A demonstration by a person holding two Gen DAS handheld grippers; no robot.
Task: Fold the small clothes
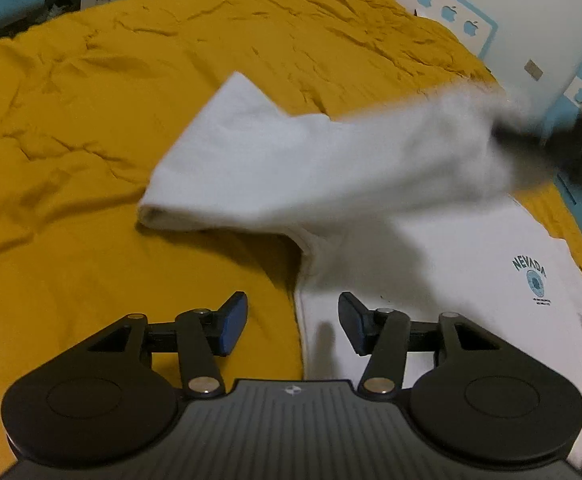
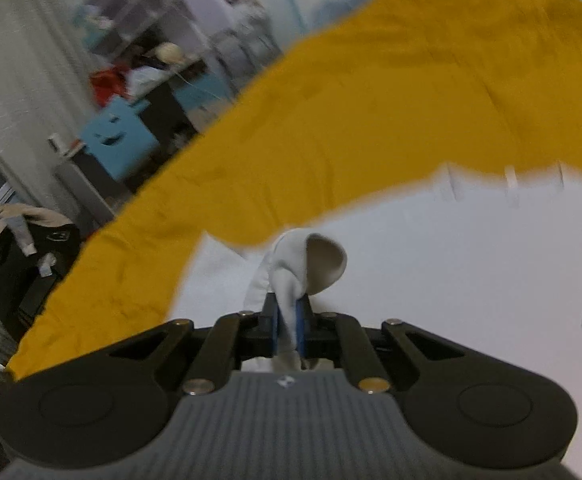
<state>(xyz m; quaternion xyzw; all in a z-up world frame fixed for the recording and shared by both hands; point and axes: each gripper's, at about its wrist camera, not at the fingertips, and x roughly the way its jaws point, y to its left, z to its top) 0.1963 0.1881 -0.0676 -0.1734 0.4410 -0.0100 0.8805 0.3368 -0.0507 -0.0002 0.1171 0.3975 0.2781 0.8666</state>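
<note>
White cotton on a mustard bedspread [image 1: 91, 120]: the T-shirt [image 1: 431, 280] lies flat on the bed, its body under and to the right of your left tongs [image 1: 293, 322]. Those tongs stand wide apart, gripping nothing, straddling the shirt's side edge just below the armpit. Your right tongs [image 2: 287, 322] are clamped on a bunched fold of the sleeve [image 1: 291, 160] (the cuff curls up past the pads). From the left camera, that sleeve is raised off the bed and stretched across the shirt, its long axis running from the shirt's left shoulder toward the blurred right tongs [image 1: 551, 140] at far right. So the right hand is the one doing the work here; the fold likely turns on carrying the sleeve inward over the NEVADA print [image 1: 531, 276]. Your left is nearest the side seam to pin it.
</note>
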